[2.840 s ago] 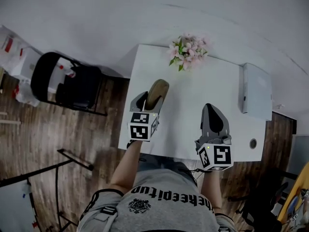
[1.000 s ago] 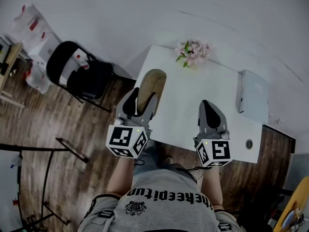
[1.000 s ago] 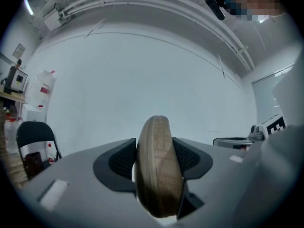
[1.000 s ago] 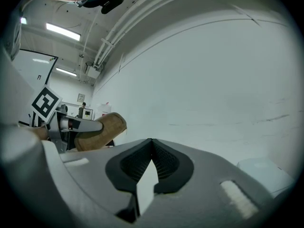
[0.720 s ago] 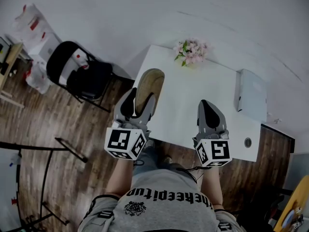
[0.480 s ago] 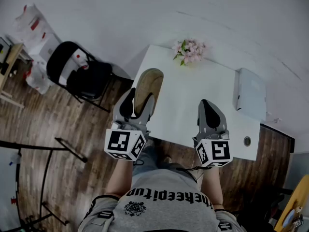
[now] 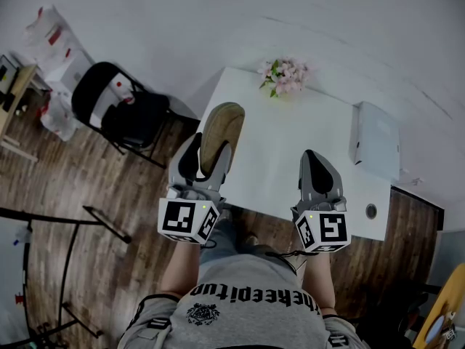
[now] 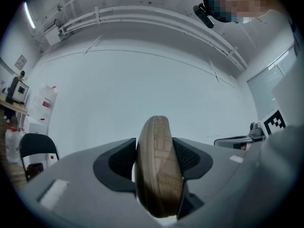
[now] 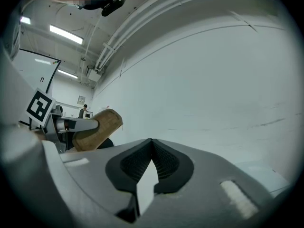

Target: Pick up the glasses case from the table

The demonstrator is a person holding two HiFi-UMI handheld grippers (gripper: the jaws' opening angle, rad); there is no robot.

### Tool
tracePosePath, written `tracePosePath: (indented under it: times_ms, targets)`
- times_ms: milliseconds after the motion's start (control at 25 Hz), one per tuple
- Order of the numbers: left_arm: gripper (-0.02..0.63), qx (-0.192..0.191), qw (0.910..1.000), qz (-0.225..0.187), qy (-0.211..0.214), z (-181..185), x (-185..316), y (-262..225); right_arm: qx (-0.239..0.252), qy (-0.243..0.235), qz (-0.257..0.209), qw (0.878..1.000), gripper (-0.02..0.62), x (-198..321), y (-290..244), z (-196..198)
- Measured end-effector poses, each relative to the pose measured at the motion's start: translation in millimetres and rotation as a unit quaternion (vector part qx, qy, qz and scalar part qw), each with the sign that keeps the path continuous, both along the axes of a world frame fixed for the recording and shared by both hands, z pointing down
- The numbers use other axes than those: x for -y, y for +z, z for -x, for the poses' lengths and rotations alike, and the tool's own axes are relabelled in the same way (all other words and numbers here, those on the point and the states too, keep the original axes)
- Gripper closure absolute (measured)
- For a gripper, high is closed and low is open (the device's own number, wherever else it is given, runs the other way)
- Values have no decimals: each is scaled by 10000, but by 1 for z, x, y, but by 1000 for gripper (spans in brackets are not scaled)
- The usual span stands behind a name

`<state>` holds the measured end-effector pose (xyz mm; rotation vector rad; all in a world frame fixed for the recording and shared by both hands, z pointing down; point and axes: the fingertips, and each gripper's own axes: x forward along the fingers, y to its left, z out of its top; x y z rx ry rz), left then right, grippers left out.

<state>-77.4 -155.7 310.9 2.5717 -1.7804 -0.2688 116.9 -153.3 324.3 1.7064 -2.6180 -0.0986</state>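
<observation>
White table [image 7: 290,144] carries pink flowers [image 7: 283,75] at 12 o'clock. Above its 9 o'clock edge the left gripper [image 7: 208,151] clamps the tan glasses case [image 7: 221,122]. At 6 o'clock, the right gripper [image 7: 314,163] is closed and empty.

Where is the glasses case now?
In the head view the glasses case is on the left, clamped in the left gripper above the table's left edge, short of the flowers.

The head camera looks steeply down on the counter [image 7: 283,144], while cameras close behind the left tool [image 7: 210,146] and right tool [image 7: 313,158] face the wall [image 8: 142,89] beyond the counter, all sharing the glasses case [image 7: 221,126].
</observation>
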Motion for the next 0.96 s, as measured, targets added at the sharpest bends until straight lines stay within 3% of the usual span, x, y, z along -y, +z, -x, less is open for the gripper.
tracePosePath:
  times_ms: [960]
  targets:
    - [353, 66, 9999, -72, -30, -11, -6, -5, 18, -106, 29, 9999, 592, -4, 3, -6]
